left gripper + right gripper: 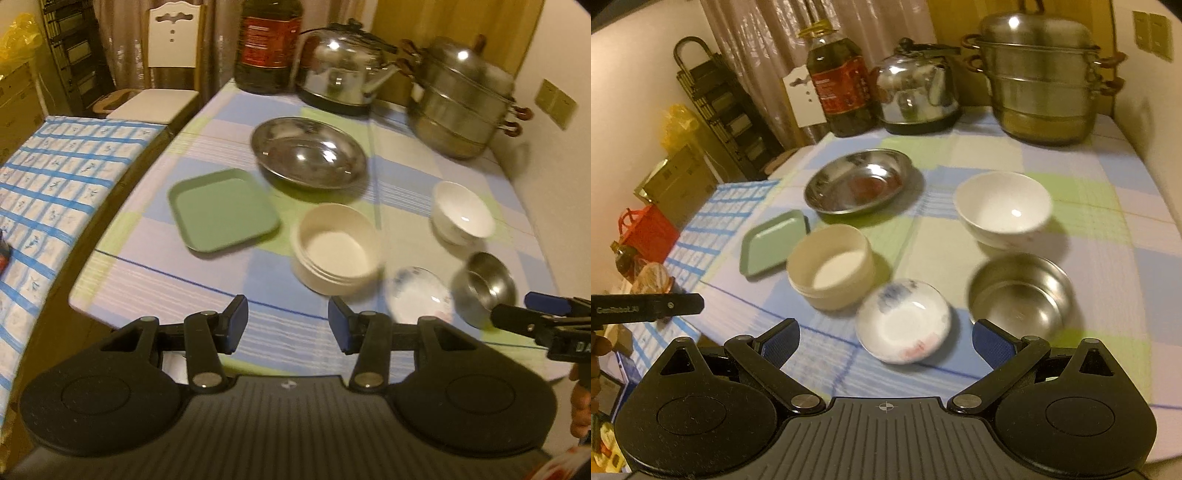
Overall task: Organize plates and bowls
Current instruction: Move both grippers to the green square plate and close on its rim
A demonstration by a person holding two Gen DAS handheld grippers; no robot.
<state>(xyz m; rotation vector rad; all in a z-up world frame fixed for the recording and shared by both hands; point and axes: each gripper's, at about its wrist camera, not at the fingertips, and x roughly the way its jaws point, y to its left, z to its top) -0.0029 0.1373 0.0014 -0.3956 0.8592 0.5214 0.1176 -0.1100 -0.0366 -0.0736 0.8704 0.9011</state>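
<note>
On the checked tablecloth lie a green square plate (221,210) (772,242), a wide steel dish (308,153) (857,181), a stack of cream bowls (338,249) (831,266), a white china bowl (463,212) (1003,206), a small painted saucer (417,293) (903,319) and a small steel bowl (487,288) (1021,291). My left gripper (288,325) hovers open over the table's near edge, in front of the cream bowls. My right gripper (886,343) is open too, its fingers on either side of the saucer's near rim, touching nothing.
At the back of the table stand a dark oil bottle (267,44) (842,88), a steel kettle (340,70) (916,88) and a stacked steamer pot (463,99) (1039,77). A chair (162,74) and a blue-checked covered surface (48,192) are to the left.
</note>
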